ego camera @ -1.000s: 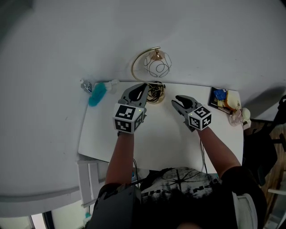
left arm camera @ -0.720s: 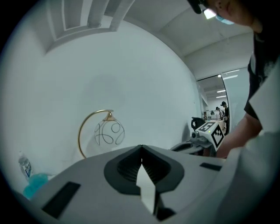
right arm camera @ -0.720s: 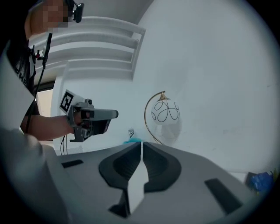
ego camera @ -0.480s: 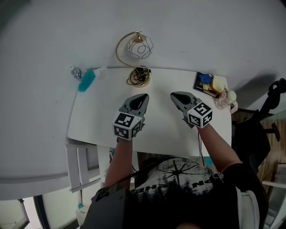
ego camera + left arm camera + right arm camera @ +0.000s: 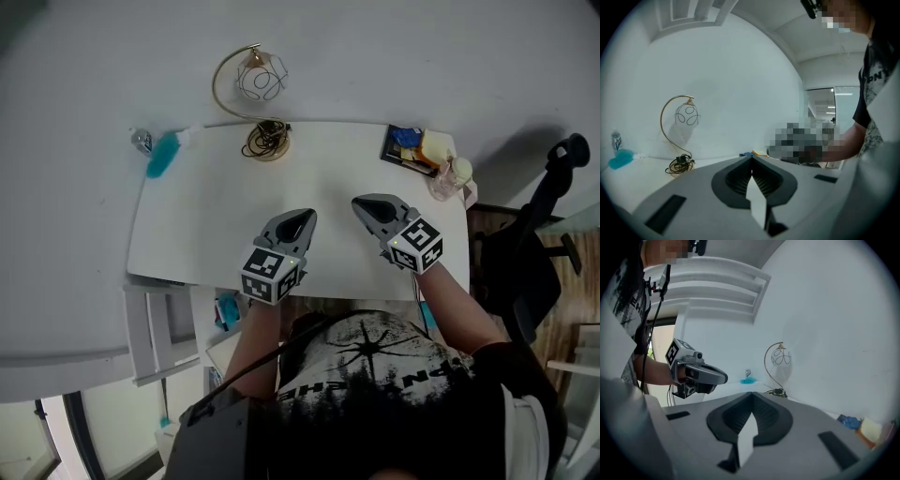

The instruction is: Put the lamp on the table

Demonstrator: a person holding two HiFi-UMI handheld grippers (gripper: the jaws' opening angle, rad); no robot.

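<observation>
The lamp [image 5: 246,90], a gold arc with a wire-cage shade, stands at the far edge of the white table [image 5: 197,216] with its dark cord coiled on the base [image 5: 266,141]. It also shows upright in the left gripper view as lamp [image 5: 679,117] and in the right gripper view as lamp [image 5: 777,363]. My left gripper [image 5: 303,218] is shut and empty over the table's near half. My right gripper [image 5: 364,204] is shut and empty beside it. Both are well short of the lamp.
A turquoise brush [image 5: 162,155] and a small can [image 5: 142,141] lie at the far left corner. A tray with blue and yellow items [image 5: 412,148] and a small bottle [image 5: 452,173] sit at the far right. A black office chair [image 5: 534,244] stands to the right.
Both grippers have drawn back from the lamp toward the table's near edge. The right gripper's jaws went from open to shut. The lamp stays standing at the far edge.
</observation>
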